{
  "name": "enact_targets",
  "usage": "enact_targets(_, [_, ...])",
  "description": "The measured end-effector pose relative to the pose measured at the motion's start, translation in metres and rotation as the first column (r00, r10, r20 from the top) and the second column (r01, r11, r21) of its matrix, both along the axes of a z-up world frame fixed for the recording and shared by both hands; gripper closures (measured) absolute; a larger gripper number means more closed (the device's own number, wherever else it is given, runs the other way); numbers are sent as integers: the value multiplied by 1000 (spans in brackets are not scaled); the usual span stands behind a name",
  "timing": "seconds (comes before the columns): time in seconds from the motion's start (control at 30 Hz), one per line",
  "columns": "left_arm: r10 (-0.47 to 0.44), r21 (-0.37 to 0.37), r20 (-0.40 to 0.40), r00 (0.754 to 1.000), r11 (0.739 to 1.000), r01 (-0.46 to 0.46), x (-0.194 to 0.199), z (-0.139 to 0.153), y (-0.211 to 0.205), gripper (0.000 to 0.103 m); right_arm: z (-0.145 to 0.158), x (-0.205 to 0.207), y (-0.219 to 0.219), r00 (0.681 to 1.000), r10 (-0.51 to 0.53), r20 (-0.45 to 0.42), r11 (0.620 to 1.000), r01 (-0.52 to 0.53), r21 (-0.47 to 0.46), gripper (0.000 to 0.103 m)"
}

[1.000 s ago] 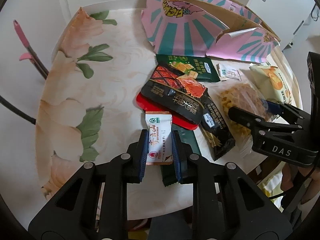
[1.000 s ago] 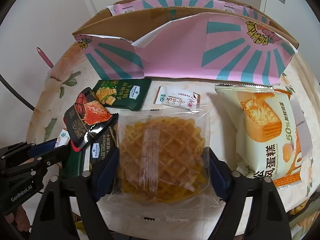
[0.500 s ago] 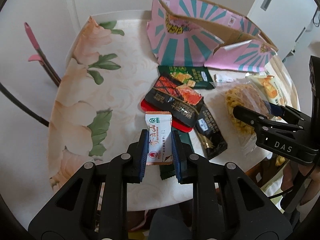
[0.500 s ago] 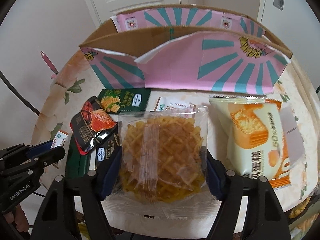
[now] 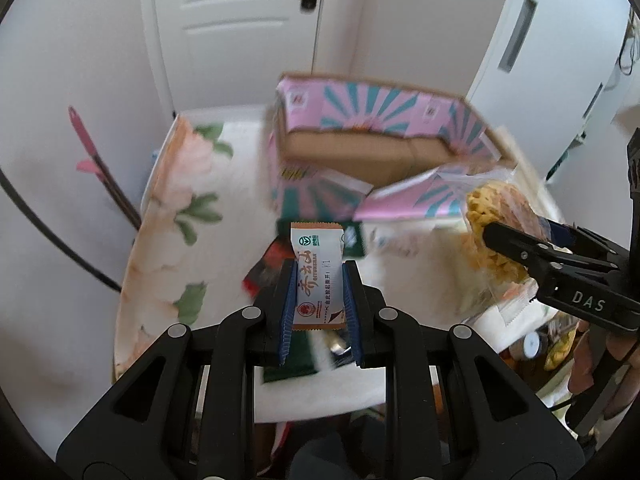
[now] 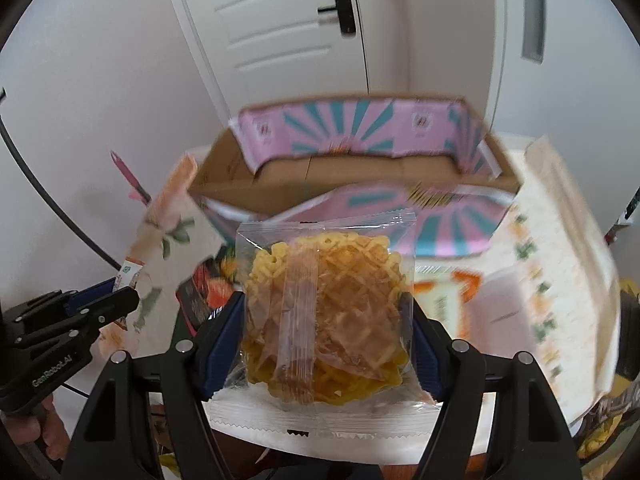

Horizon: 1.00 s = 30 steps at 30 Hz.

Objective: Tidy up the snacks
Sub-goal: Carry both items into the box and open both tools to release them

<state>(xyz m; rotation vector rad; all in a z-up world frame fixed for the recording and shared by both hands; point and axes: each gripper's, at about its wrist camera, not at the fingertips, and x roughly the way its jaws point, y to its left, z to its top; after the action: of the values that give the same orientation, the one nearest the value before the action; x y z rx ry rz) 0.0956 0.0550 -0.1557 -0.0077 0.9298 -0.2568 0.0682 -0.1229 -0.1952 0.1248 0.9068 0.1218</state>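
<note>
Facing white door (image 5: 240, 20), floral table (image 5: 176, 208).

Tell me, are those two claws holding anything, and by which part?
Left gripper: small white sachet, by its long side edges. Right gripper: clear-wrapped waffle pack, by its left and right sides.

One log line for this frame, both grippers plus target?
left gripper: shut on sachet | right gripper: shut on waffle pack | both raised, facing open box
</note>
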Motion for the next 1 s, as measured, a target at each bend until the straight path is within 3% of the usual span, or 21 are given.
enact_targets(0.23, [4,-54,73,997,999,0,24,39,-43,83,42,17,-45,998,21,52,1000,-21,5,33])
enact_targets(0.5, [5,-89,61,998,996,1,86,58,-70,83,64,61,-80,997,47,62,999,-47,-7,33])
enact_targets(0.8, [-59,-92,-53,997,994,54,178,26,-83,83,56,131,-91,1000,-5,11,1000,5,17,33])
enact_targets(1.0, [-107,-46,-132,985,994,101,228,-2,-93,83,42,168,-87,999,-37,-35,999,38,26,33])
